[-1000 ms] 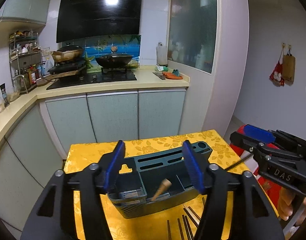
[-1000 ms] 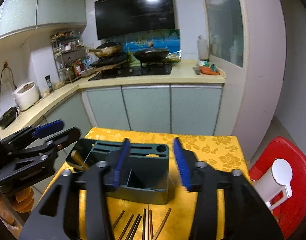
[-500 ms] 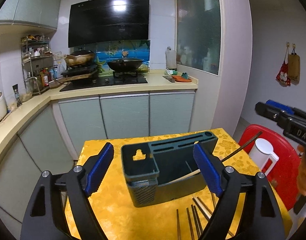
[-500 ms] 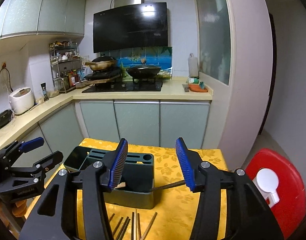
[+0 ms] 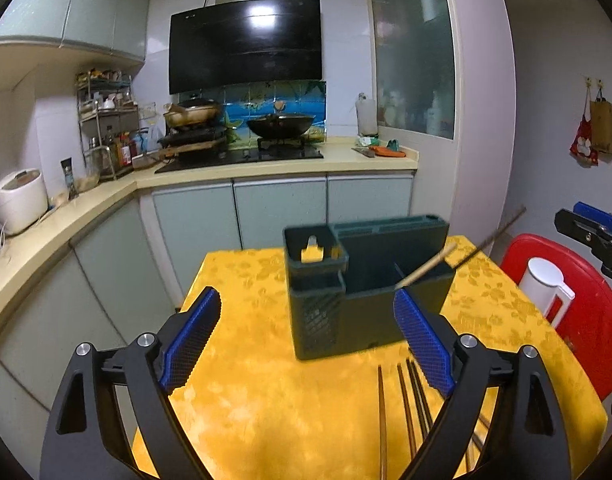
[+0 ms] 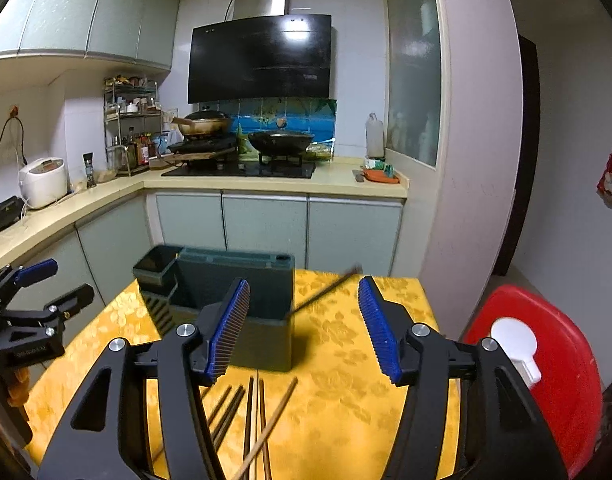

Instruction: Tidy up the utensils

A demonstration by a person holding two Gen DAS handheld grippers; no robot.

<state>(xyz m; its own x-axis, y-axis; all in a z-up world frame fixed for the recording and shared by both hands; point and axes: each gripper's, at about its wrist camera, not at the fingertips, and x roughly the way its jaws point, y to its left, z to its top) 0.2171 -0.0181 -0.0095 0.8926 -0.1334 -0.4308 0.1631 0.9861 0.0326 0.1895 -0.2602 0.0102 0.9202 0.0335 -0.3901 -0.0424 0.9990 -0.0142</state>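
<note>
A dark green utensil holder [image 5: 366, 320] [image 6: 261, 300] stands upright on the yellow-clothed table [image 5: 245, 360]. A light wooden chopstick [image 5: 426, 266] and a dark chopstick [image 5: 494, 232] [image 6: 326, 290] lean out of its right compartment. Several loose chopsticks [image 5: 402, 400] [image 6: 249, 412] lie on the cloth in front of it. My left gripper [image 5: 306, 300] hangs short of the holder, jaws opening, with nothing between the pads. My right gripper [image 6: 303, 286] also stands back from it, jaws opening and empty. Each gripper shows at the edge of the other's view: the left gripper [image 6: 25, 308] and the right gripper [image 5: 594, 232].
A red plastic stool [image 5: 586, 320] [image 6: 566, 360] with a white jug [image 5: 546, 284] [image 6: 514, 344] on it stands right of the table. Beyond the table's far edge run kitchen cabinets [image 6: 265, 224] and a counter with a stove and pans.
Both grippers have drawn back from the holder, which looks smaller and farther now. Both pairs of jaws have widened. The dark chopstick now leans in the holder, apart from the right gripper.
</note>
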